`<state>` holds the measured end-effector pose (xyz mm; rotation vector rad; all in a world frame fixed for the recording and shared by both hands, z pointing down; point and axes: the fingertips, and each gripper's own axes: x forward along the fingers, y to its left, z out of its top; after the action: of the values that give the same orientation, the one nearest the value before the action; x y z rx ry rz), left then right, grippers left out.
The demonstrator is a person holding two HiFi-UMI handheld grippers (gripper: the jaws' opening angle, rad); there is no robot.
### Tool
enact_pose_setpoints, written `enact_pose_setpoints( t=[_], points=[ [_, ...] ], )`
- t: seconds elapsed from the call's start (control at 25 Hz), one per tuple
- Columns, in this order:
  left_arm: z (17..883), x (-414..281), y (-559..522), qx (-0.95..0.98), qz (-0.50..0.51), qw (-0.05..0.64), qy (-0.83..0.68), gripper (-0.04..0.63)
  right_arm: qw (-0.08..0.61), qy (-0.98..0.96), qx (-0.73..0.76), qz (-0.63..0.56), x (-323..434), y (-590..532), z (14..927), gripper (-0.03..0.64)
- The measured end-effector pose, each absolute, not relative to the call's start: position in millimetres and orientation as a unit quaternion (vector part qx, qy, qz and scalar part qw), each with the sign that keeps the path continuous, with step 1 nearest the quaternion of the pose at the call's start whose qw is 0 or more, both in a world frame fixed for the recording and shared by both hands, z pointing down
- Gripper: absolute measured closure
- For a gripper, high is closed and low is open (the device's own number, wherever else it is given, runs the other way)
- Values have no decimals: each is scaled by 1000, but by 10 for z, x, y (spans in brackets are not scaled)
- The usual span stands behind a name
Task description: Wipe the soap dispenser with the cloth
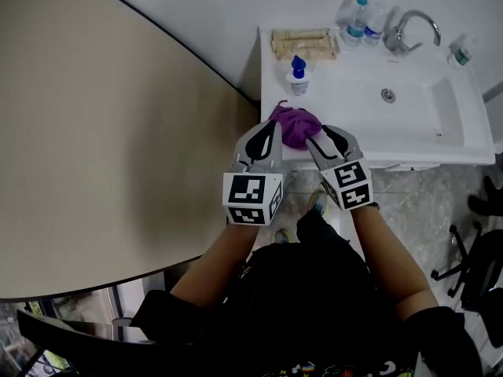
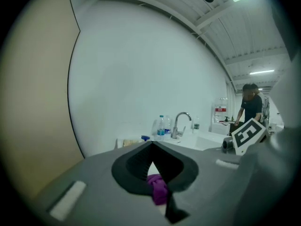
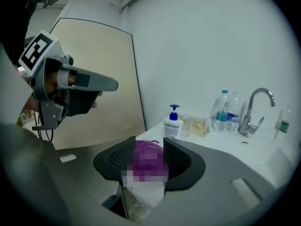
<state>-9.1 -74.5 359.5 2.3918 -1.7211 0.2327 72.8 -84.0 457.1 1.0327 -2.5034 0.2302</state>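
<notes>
Head view: the cloth [image 1: 295, 126], a purple bunch, lies at the front edge of the white counter [image 1: 339, 104], with the left gripper [image 1: 272, 127] at its left side and the right gripper [image 1: 316, 137] at its right. The soap dispenser [image 1: 298, 75], with its blue pump, stands upright further back on the counter, near the cloth but apart from it, and neither gripper touches it.

Left gripper view: jaws drawn together at the tips, with a small fold of cloth pinched between them lower down.

Right gripper view: jaws stand partly apart, and the bunched cloth fills the gap and presses both inner faces. This is judged a grip on the bulk of the cloth. The dispenser is just beyond the jaws, unobstructed.

Progress: cloth secured by both grippers and resting at the counter edge. No contact between cloth and dispenser, so no wiping can be credited.

Outstanding: carry the cloth to the dispenser, steady the bottle, and wipe body and pump. The light bottle may tip if pushed unsupported.
</notes>
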Motion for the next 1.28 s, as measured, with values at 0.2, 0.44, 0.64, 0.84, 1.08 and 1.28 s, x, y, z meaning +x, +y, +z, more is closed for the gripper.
enact_pose_setpoints(
  t=[0.2,0.44,0.64,0.84,1.08,1.28],
  points=[
    [3851,-167,-1103,774,91,126,-614,595,297,-903,295,95,534,-1204,5081,416],
    [4090,-316,-1349,763,98,161,-618,595,387,-882,248,105,327,-1374,5455,407],
    [4167,-449,-1464,778,100,169,-597,595,446,-855,240,111,176,-1419,5747,394],
    [4218,-653,-1525,785,99,176,-586,595,477,-835,251,108,95,-1483,5909,408],
    [4267,-707,-1543,794,105,182,-570,595,456,-837,279,114,61,-1500,5904,508],
    [4218,-624,-1536,806,114,172,-554,595,387,-836,361,147,289,-1743,5670,522]
  ],
)
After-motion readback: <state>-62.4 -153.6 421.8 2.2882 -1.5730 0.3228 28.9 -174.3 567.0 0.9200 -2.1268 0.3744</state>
